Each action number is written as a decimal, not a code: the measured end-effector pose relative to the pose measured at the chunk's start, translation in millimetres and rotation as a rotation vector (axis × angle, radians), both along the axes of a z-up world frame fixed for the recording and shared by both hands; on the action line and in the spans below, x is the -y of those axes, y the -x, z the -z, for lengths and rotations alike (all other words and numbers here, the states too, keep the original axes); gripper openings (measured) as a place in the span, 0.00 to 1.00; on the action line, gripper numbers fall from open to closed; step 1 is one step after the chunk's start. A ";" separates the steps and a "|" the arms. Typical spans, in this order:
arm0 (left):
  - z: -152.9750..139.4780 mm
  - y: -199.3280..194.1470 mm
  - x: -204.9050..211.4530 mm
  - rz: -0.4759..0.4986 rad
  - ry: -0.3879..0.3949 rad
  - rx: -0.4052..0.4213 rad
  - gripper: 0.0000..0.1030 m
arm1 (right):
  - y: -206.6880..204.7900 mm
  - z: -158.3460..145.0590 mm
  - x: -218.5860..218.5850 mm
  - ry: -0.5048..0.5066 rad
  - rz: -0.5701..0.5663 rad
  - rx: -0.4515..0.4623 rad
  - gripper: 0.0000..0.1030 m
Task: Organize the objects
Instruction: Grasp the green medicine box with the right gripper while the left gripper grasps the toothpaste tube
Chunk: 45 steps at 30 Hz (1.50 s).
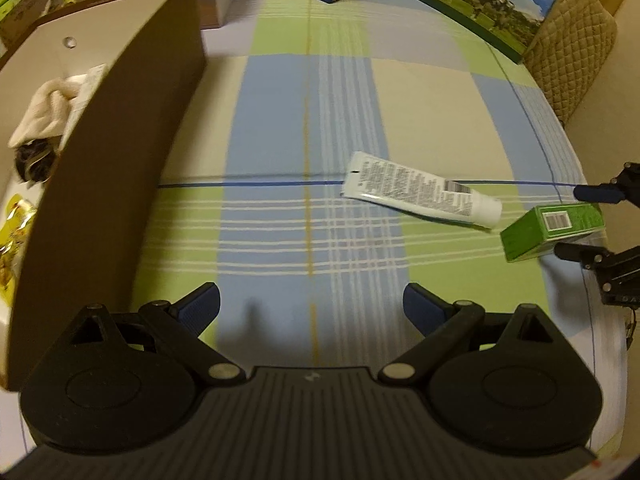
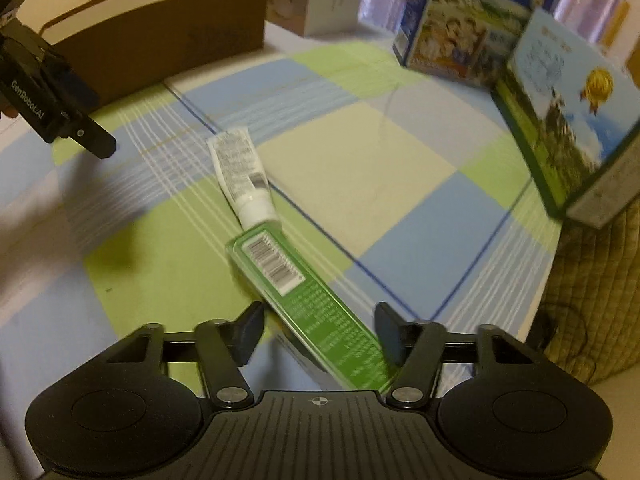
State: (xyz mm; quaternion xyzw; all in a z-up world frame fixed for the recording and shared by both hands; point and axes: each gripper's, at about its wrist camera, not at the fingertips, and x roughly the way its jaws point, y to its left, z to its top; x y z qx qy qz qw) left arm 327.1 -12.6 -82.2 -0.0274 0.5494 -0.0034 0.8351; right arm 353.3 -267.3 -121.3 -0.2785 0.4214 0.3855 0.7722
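A green carton (image 2: 280, 276) lies slantwise on the checked cloth between the fingers of my right gripper (image 2: 320, 332). Its right finger touches the carton's long side, while a narrow gap shows at the left finger, so the jaws stand open around it. In the left wrist view the same green carton (image 1: 532, 236) sits at the far right inside the right gripper (image 1: 569, 222). A white tube (image 1: 424, 194) lies flat just beyond it, seen again as the white tube (image 2: 244, 176). My left gripper (image 1: 312, 304) hangs open and empty over the cloth.
A brown cardboard box (image 1: 120, 160) stands on the left, holding a white cloth (image 1: 48, 108) and a yellow packet (image 1: 16, 232). Printed cartons (image 1: 480, 8) line the far edge. A quilted cushion (image 1: 572, 52) is at the right. One of the left gripper's fingers (image 2: 96, 140) shows at the upper left.
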 end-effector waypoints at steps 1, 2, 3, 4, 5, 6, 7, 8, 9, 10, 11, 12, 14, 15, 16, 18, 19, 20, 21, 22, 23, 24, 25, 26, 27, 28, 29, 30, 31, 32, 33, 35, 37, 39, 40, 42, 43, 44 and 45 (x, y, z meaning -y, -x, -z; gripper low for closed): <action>0.9 -2.7 3.0 0.007 0.005 0.000 0.94 | -2.1 0.3 1.6 0.004 0.024 -0.028 0.42; 2.1 -6.5 6.6 0.013 0.012 0.001 0.94 | -5.1 -0.1 2.5 0.005 0.046 -0.052 0.35; 3.3 -9.4 9.7 0.017 0.020 0.001 0.94 | -6.3 0.5 5.1 0.002 0.075 -0.076 0.32; 4.2 -13.2 13.1 0.022 0.029 0.002 0.94 | -7.1 1.0 7.6 -0.001 0.103 -0.095 0.27; 5.3 -17.6 16.7 0.026 0.041 0.001 0.94 | -8.8 1.0 9.3 -0.007 0.135 -0.108 0.27; 6.5 -22.0 20.1 0.029 0.055 0.001 0.94 | -9.5 0.8 12.4 -0.015 0.175 -0.115 0.27; 7.2 -26.6 23.7 0.032 0.070 0.002 0.94 | -11.0 0.7 15.8 -0.024 0.222 -0.128 0.27; 8.0 -31.8 27.9 0.036 0.084 0.002 0.94 | -11.6 0.1 18.4 -0.032 0.264 -0.137 0.27; 8.7 -37.5 32.0 0.041 0.095 0.004 0.94 | -12.3 0.1 21.8 -0.036 0.316 -0.142 0.27; 9.5 -43.4 36.4 0.045 0.102 0.007 0.94 | -13.5 -1.4 22.4 -0.035 0.355 -0.140 0.27; 10.5 -48.4 40.6 0.048 0.106 0.007 0.94 | -13.1 -1.9 24.1 -0.035 0.388 -0.135 0.27; 11.8 -54.2 45.4 0.049 0.111 0.008 0.94 | -12.8 -2.0 25.8 -0.041 0.419 -0.133 0.27; 16.1 -65.7 55.2 0.047 0.117 0.005 0.94 | -13.3 -2.6 29.9 -0.067 0.472 -0.138 0.27; 18.4 -71.1 58.9 0.043 0.116 0.001 0.94 | -13.0 -2.7 31.3 -0.079 0.491 -0.139 0.27; 20.7 -76.9 63.0 0.036 0.115 0.001 0.94 | -13.2 -3.3 31.8 -0.088 0.507 -0.138 0.27; 25.5 -87.2 68.4 0.023 0.116 -0.004 0.94 | -12.9 -2.6 33.5 -0.102 0.534 -0.138 0.27; 30.1 -92.6 71.6 0.016 0.118 -0.015 0.94 | -12.6 -2.9 34.0 -0.105 0.542 -0.136 0.27; 35.2 -97.7 73.9 0.010 0.120 -0.026 0.94 | -12.3 -3.2 35.1 -0.106 0.551 -0.136 0.27; 39.3 -101.0 75.6 0.003 0.113 -0.036 0.94 | -12.5 -2.5 35.3 -0.108 0.562 -0.137 0.27; 44.2 -105.2 77.9 -0.003 0.103 -0.046 0.94 | -11.8 -1.9 34.7 -0.111 0.567 -0.137 0.27; 47.4 -107.7 79.2 -0.005 0.094 -0.047 0.94 | -11.9 -1.3 34.9 -0.114 0.572 -0.136 0.27; 49.4 -108.6 81.2 -0.001 0.073 -0.037 0.94 | -11.4 -1.5 35.2 -0.116 0.577 -0.134 0.27; 49.9 -108.6 83.4 0.013 0.049 -0.026 0.93 | -10.9 -1.7 35.3 -0.118 0.581 -0.135 0.27; 50.4 -107.7 83.6 0.027 0.046 -0.025 0.93 | -9.3 -1.6 35.4 -0.119 0.583 -0.135 0.27; 51.0 -105.8 82.4 0.032 0.050 -0.023 0.93 | -9.1 -1.6 35.5 -0.121 0.584 -0.136 0.27; 51.9 -103.1 80.2 0.038 0.054 -0.023 0.93 | -9.0 -1.9 35.5 -0.121 0.585 -0.137 0.27; 52.5 -100.3 77.7 0.050 0.051 -0.021 0.93 | -8.7 -1.8 35.8 -0.121 0.585 -0.139 0.27; 53.0 -96.8 74.3 0.060 0.039 -0.021 0.92 | -9.2 -2.2 35.4 -0.120 0.584 -0.140 0.27; 53.9 -93.0 70.3 0.064 0.025 -0.023 0.89 | -9.2 -2.2 35.8 -0.121 0.585 -0.141 0.27; 55.3 -88.5 64.6 0.064 0.018 -0.030 0.88 | -9.6 -2.0 35.7 -0.121 0.585 -0.143 0.27; 56.8 -83.0 57.9 0.060 0.018 -0.037 0.88 | -9.8 -2.0 35.2 -0.119 0.582 -0.143 0.27; 59.1 -73.2 41.5 0.043 0.031 -0.044 0.89 | -10.8 -1.5 33.9 -0.113 0.576 -0.145 0.27; 58.2 -65.3 29.5 0.040 0.021 -0.037 0.87 | -12.6 -0.2 32.3 -0.109 0.570 -0.147 0.27; 56.6 -58.5 20.2 0.046 0.024 -0.032 0.80 | -15.5 0.7 30.3 -0.108 0.569 -0.148 0.27; 55.0 -56.4 18.2 0.053 0.023 -0.030 0.73 | -17.2 1.3 29.4 -0.106 0.571 -0.148 0.27; 52.5 -51.8 15.9 0.067 0.019 -0.026 0.61 | -19.4 1.7 26.6 -0.105 0.570 -0.145 0.27; 51.5 -49.8 14.6 0.070 0.017 -0.023 0.53 | -20.1 2.0 24.8 -0.107 0.570 -0.144 0.27; 50.6 -47.4 13.4 0.074 0.016 -0.020 0.49 | -20.1 2.1 22.7 -0.107 0.569 -0.143 0.27; 49.8 -44.6 12.5 0.080 0.015 -0.017 0.44 | -19.7 2.1 20.3 -0.105 0.568 -0.141 0.27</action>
